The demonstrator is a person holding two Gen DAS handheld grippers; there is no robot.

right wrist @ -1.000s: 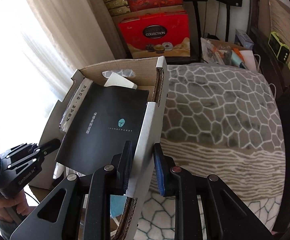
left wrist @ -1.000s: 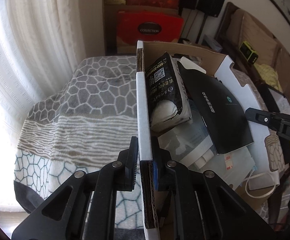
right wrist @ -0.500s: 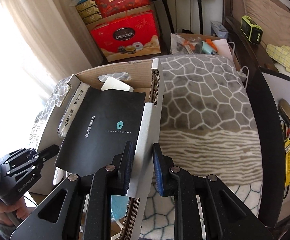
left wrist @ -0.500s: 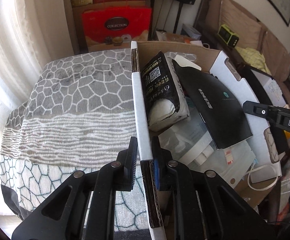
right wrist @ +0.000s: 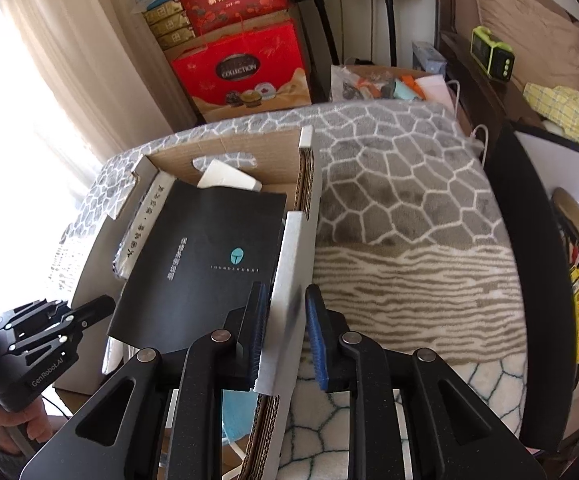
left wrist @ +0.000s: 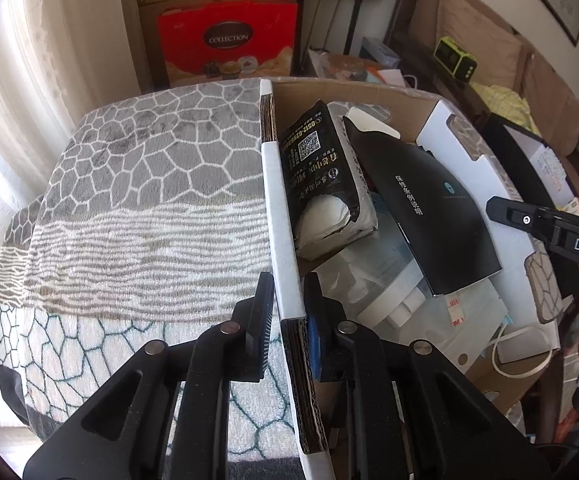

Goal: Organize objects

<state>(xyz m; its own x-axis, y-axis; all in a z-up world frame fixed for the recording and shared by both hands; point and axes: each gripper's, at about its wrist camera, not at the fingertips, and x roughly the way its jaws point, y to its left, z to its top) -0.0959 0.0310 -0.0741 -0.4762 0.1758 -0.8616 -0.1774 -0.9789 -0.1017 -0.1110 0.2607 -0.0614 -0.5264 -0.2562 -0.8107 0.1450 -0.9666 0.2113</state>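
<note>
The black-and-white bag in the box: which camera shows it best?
Left wrist: the bag shows nearly whole, printed face and torn white end visible. In the right wrist view only its edge peeks out beside the black booklet.

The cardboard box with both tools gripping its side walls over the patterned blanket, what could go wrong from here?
1. Each tool, left and right, pinches only a thin wall of the white-faced cardboard box, so a wall could bend or slip out.
2. The glossy black booklet lies loose and slanted on top and could slide out if the box tips.
</note>
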